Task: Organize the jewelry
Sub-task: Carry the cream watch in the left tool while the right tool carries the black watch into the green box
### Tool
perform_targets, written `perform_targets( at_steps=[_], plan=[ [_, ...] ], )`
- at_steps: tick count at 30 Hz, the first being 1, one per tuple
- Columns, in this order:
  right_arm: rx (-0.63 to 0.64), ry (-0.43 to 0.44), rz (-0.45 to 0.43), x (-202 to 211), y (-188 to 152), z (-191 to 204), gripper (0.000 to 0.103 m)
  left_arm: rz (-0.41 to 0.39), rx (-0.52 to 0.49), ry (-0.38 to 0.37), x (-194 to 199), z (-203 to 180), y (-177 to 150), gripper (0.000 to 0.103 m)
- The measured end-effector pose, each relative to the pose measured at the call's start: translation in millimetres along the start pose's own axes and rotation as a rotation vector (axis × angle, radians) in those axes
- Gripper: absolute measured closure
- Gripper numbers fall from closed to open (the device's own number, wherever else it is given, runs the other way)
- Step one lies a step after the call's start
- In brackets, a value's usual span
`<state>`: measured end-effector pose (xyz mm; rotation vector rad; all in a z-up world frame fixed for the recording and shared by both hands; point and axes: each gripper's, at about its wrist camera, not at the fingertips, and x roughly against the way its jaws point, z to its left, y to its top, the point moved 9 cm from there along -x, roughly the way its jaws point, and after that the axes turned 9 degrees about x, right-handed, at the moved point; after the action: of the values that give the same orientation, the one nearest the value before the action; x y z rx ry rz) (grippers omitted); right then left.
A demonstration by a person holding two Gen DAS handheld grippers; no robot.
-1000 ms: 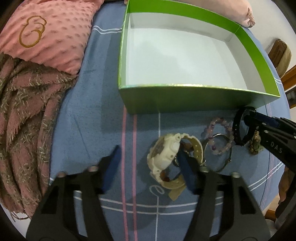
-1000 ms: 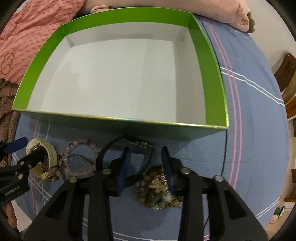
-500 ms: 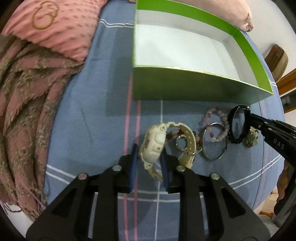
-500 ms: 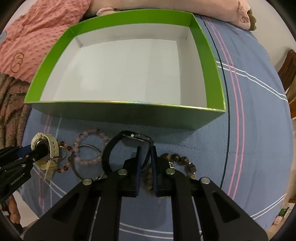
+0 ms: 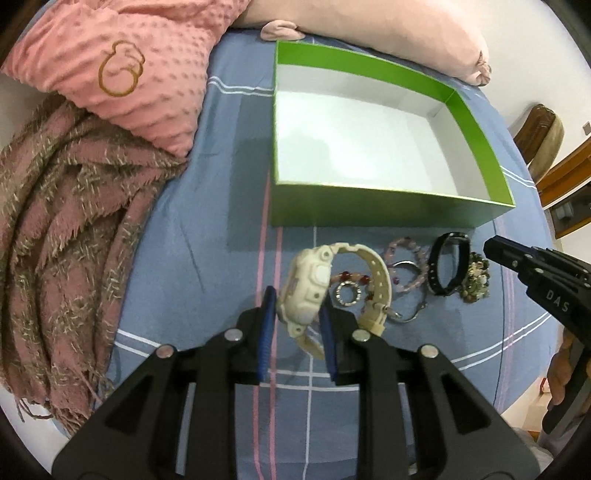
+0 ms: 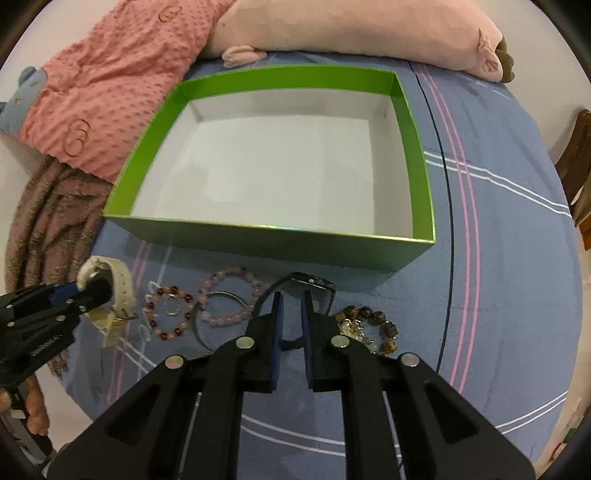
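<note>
My left gripper [image 5: 297, 314] is shut on a cream watch [image 5: 306, 284] and holds it lifted off the blue bedsheet; the watch also shows in the right wrist view [image 6: 110, 280]. My right gripper [image 6: 291, 314] is shut on a black bracelet [image 6: 314, 282], which also shows in the left wrist view [image 5: 448, 264]. On the sheet lie a red bead bracelet [image 6: 170, 312], a pink bead bracelet [image 6: 231, 301], a thin silver bangle [image 5: 408, 291] and a brown bead bracelet with a charm [image 6: 369, 326]. An empty green box [image 6: 280, 240] stands just behind them.
A pink dotted pillow [image 5: 122, 70] and a brown-pink fringed scarf [image 5: 62, 229] lie at the left. A pale pink plush toy [image 6: 351, 29] lies behind the box. The bed edge runs along the near side.
Both grippers have closed, the left on the cream watch and the right on the black bracelet. Both have risen and drawn back, so the box looks farther away.
</note>
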<state>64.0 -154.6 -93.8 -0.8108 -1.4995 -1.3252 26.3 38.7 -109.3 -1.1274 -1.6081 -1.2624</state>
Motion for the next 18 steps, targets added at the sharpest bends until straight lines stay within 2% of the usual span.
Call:
perform_targets(
  at_steps=[3, 6, 8, 9, 10, 18],
  plan=[
    [0.018, -0.014, -0.039, 17, 7, -1, 0.092, -0.017, -0.010, -0.009, 8, -6, 7, 0.080],
    [0.031, -0.067, -0.001, 7, 7, -10, 0.090, -0.021, -0.013, -0.008, 5, -13, 8, 0.080],
    [0.018, -0.080, 0.033, -3, 0, -18, 0.072, -0.016, -0.011, -0.011, 3, -14, 7, 0.080],
    [0.015, -0.081, 0.038, -7, -3, -20, 0.053, -0.013, -0.012, -0.011, 2, -15, 7, 0.080],
    [0.017, -0.083, 0.035, -12, -5, -22, 0.046, -0.008, -0.013, -0.011, 1, -14, 7, 0.080],
    [0.119, -0.143, 0.107, -61, -8, -21, 0.047, 0.020, -0.019, -0.002, -11, -18, 3, 0.080]
  ],
)
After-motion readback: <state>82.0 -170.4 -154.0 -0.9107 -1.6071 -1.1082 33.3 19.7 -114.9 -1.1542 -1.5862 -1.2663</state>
